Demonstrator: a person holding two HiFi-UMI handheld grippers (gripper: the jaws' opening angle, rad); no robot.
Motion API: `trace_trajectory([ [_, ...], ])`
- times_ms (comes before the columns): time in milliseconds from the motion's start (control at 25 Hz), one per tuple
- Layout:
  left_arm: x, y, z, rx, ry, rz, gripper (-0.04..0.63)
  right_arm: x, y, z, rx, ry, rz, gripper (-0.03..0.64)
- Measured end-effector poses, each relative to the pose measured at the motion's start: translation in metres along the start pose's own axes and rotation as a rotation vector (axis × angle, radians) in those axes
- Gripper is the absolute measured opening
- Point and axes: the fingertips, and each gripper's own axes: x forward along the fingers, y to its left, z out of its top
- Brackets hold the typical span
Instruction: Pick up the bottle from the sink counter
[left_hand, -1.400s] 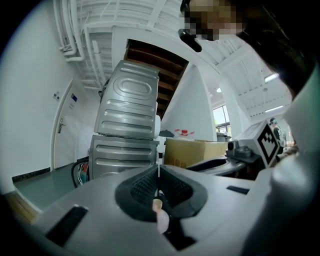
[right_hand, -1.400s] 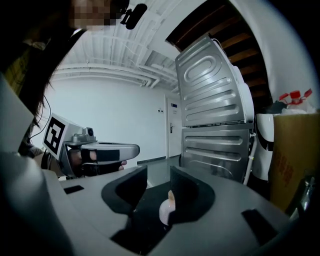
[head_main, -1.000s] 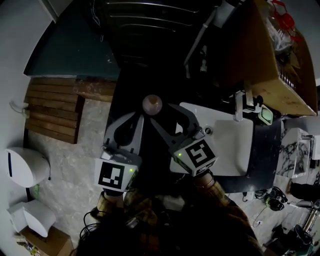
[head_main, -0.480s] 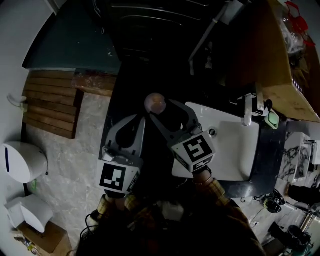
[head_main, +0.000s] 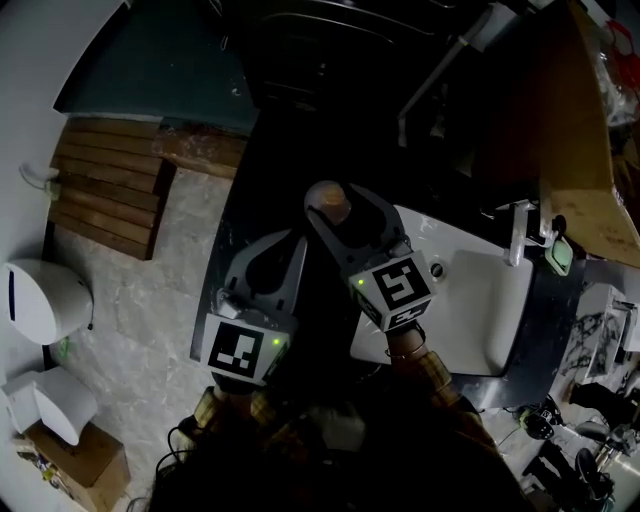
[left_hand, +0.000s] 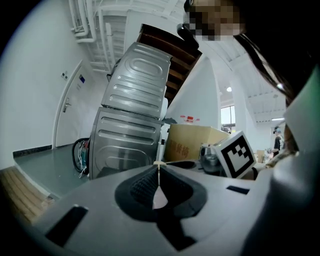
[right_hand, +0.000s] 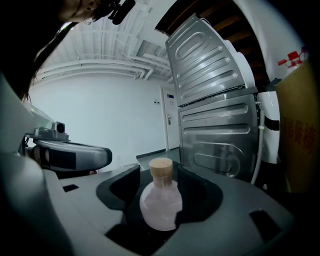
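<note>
On the dark bench (head_main: 285, 170), between its left edge and the white sink (head_main: 470, 300), the right tool (head_main: 345, 215) is held nearly level. Its jaws, just opened wide, flank the bottle (right_hand: 161, 200) without pressing it. The left tool (left_hand: 159, 172) alongside is pressed together, empty. The small round-bellied, cork-stoppered bottle looks light, glassy, probably slippery and breakable, so the belly seems the safest hold, squeezed gently.

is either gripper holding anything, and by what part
Nothing held: the right gripper, jaws just opening, straddles the bottle at its body, ungripped; left gripper shut, empty.
</note>
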Motion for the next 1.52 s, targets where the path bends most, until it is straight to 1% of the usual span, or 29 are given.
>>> trace_trajectory([
  [440,0.0,0.007,-0.015,-0.034,0.018,0.024,0.023,0.019,-0.006,-0.007,-0.005,-0.005,0.024,0.229],
  [680,0.0,0.004,-0.015,-0.03,0.02,0.033,0.023,0.022,-0.005,-0.008,-0.022,-0.011,0.037,0.227],
  [960,-0.003,0.002,-0.01,-0.03,0.009,0.053,0.023,0.021,-0.005,-0.007,-0.036,-0.005,0.024,0.225],
  [1080,-0.006,0.002,-0.008,-0.032,0.009,0.06,0.023,0.02,-0.005,-0.004,-0.038,-0.006,0.019,0.208],
  [1200,-0.008,0.003,-0.007,-0.03,0.01,0.069,0.023,0.019,-0.004,-0.001,-0.062,-0.008,0.012,0.147],
  [1360,-0.012,0.009,-0.009,0.01,-0.001,0.08,0.023,0.019,-0.003,-0.002,-0.071,0.0,0.009,0.141],
  [1520,-0.013,0.008,-0.003,-0.012,-0.002,0.087,0.023,0.02,-0.003,-0.001,-0.068,0.005,0.012,0.141],
])
